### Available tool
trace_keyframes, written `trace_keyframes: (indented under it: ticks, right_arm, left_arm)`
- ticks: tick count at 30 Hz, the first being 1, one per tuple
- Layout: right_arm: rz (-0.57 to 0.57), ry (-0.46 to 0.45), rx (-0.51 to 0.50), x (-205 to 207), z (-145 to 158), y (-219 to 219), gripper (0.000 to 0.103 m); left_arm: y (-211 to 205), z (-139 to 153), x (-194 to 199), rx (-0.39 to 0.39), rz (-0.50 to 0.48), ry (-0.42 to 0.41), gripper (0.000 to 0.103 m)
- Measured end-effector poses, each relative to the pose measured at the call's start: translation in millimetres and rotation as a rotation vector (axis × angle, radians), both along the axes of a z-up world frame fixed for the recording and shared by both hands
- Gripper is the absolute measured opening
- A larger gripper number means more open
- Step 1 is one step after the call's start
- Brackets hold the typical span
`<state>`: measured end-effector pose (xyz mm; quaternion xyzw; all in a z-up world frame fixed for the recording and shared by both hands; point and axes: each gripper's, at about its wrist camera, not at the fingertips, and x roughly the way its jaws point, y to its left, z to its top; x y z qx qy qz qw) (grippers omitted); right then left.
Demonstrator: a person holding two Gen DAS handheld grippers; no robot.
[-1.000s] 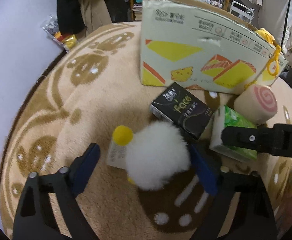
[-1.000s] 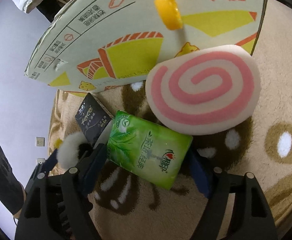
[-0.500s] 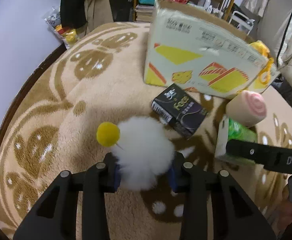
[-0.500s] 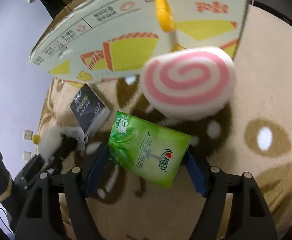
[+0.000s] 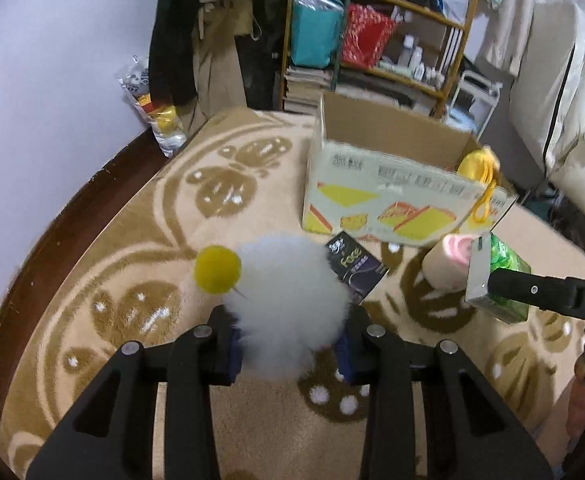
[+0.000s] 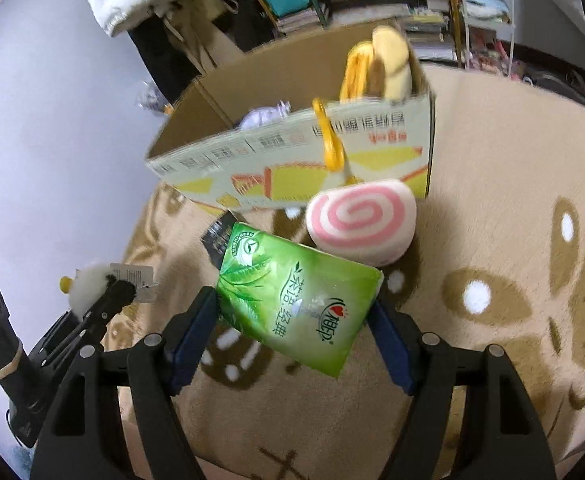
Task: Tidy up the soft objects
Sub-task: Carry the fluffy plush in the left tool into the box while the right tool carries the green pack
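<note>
My left gripper point(image 5: 288, 344) is shut on a white fluffy plush ball point(image 5: 288, 304) with a yellow pompom point(image 5: 217, 269), held above the rug. My right gripper point(image 6: 294, 338) is shut on a green tissue pack point(image 6: 296, 300), also lifted; it shows in the left wrist view point(image 5: 508, 280). An open cardboard box point(image 5: 392, 196) stands ahead on the rug, with a yellow plush point(image 6: 376, 68) inside. A pink-swirl roll plush point(image 6: 362, 220) and a black tissue pack point(image 5: 356, 268) lie in front of the box.
The beige patterned rug point(image 5: 172, 280) covers the floor. A wall runs along the left. Shelves with bags and books point(image 5: 372, 48) and hanging clothes point(image 5: 196, 40) stand behind the box. A plastic bag point(image 5: 148, 104) sits by the wall.
Left gripper closed on the plush ball and lifted it. Right gripper closed on the green tissue pack and raised it off the rug; both views now look down from higher.
</note>
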<state>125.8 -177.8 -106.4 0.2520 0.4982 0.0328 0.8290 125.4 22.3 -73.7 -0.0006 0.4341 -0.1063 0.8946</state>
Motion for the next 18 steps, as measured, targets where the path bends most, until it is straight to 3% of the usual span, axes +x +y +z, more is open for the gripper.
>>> trace_keyframes:
  ticks: [7,10,18]
  right_arm:
    - [0.028,-0.104,-0.024,6,44,-10,0.079]
    - [0.035,-0.146,-0.036,13,61,-13,0.079]
    - [0.036,-0.224,-0.114,41,100,-15,0.079]
  left_arm:
    - [12,38,-5,0.023,0.058,-0.083,0.034]
    - [9,56,-4,0.053,0.047,-0.128,0.034]
    - [-7,90,25,0.048,0.009,-0.219,0.034]
